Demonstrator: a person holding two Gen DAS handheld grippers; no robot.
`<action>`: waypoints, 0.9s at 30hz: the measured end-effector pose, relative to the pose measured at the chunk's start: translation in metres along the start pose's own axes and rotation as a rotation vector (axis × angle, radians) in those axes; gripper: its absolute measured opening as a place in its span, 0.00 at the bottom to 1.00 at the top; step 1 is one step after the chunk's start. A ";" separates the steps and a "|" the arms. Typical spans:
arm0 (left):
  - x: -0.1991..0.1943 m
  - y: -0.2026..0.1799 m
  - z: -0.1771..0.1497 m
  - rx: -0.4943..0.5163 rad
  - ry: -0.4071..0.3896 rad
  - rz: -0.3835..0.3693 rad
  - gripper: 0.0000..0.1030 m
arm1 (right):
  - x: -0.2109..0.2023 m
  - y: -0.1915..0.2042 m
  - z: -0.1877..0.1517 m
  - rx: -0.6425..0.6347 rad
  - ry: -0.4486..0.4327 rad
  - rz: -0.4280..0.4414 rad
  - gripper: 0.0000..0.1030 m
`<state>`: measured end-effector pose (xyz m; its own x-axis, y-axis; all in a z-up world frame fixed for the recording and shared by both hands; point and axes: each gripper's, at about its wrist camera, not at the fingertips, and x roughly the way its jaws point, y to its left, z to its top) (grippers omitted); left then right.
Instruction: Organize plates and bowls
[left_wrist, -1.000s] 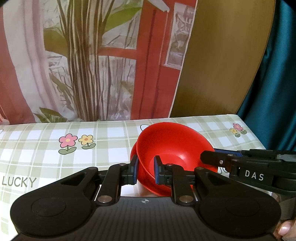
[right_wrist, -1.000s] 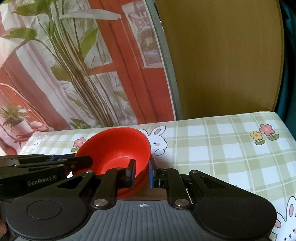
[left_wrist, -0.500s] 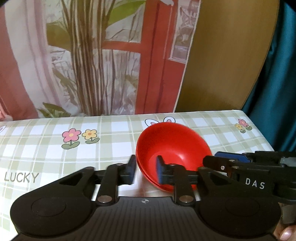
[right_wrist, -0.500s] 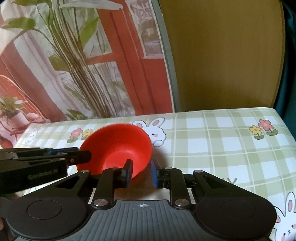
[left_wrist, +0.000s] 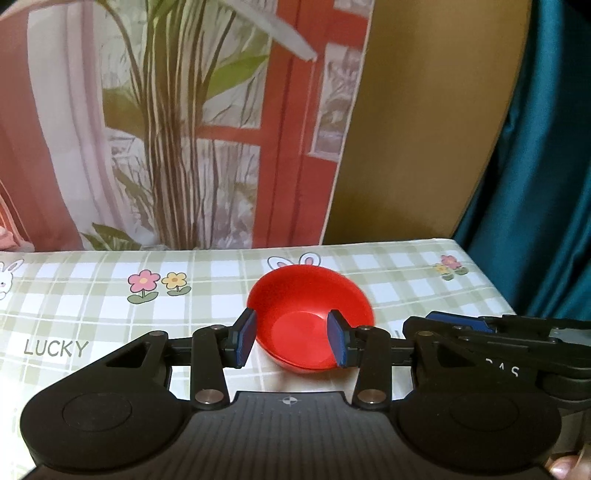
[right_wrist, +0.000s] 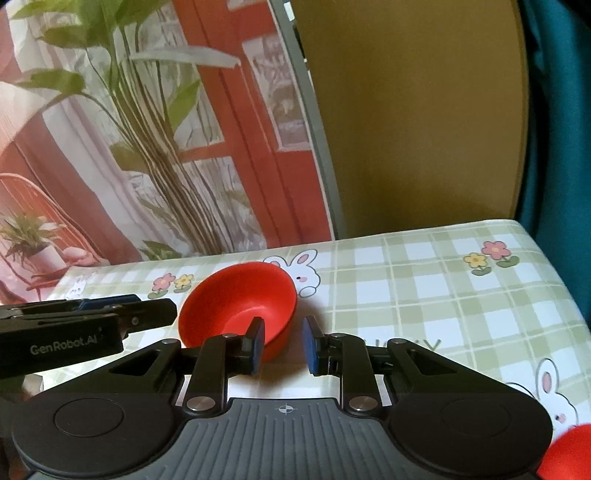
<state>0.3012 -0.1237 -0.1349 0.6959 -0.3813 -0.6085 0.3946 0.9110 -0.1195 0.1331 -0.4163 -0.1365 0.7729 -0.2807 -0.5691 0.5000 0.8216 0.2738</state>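
Note:
A red bowl (left_wrist: 310, 314) sits upright on the checked tablecloth (left_wrist: 110, 325), and a second red rim shows just under its near edge. My left gripper (left_wrist: 291, 338) hovers in front of it with its jaws opening; the bowl shows between the blue pads, which do not touch it. In the right wrist view the same bowl (right_wrist: 238, 302) lies ahead and to the left. My right gripper (right_wrist: 283, 345) is open, its left pad (right_wrist: 256, 345) in front of the bowl's near wall without pressing on it. Each gripper also appears at the edge of the other's view.
The table ends at a printed plant backdrop (left_wrist: 166, 129) and a wooden board (left_wrist: 424, 129). A teal curtain (left_wrist: 546, 184) hangs past the table's right edge. Another red item (right_wrist: 565, 454) peeks into the right wrist view's bottom right corner.
Both grippers have let go of the bowl's rim, opened, and drawn back and up. The bowl, tilted before, now rests level on the table.

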 end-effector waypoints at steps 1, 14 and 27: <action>-0.005 -0.002 -0.001 0.001 -0.006 0.001 0.43 | -0.005 0.000 -0.001 -0.004 -0.004 -0.002 0.21; -0.046 -0.028 -0.013 0.005 -0.042 -0.038 0.43 | -0.058 0.000 -0.012 -0.069 -0.050 -0.047 0.21; -0.062 -0.055 -0.022 0.039 -0.047 -0.094 0.43 | -0.090 -0.019 -0.023 -0.089 -0.078 -0.117 0.21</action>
<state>0.2230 -0.1472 -0.1076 0.6815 -0.4726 -0.5588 0.4823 0.8643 -0.1429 0.0450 -0.3955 -0.1088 0.7414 -0.4119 -0.5299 0.5543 0.8208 0.1375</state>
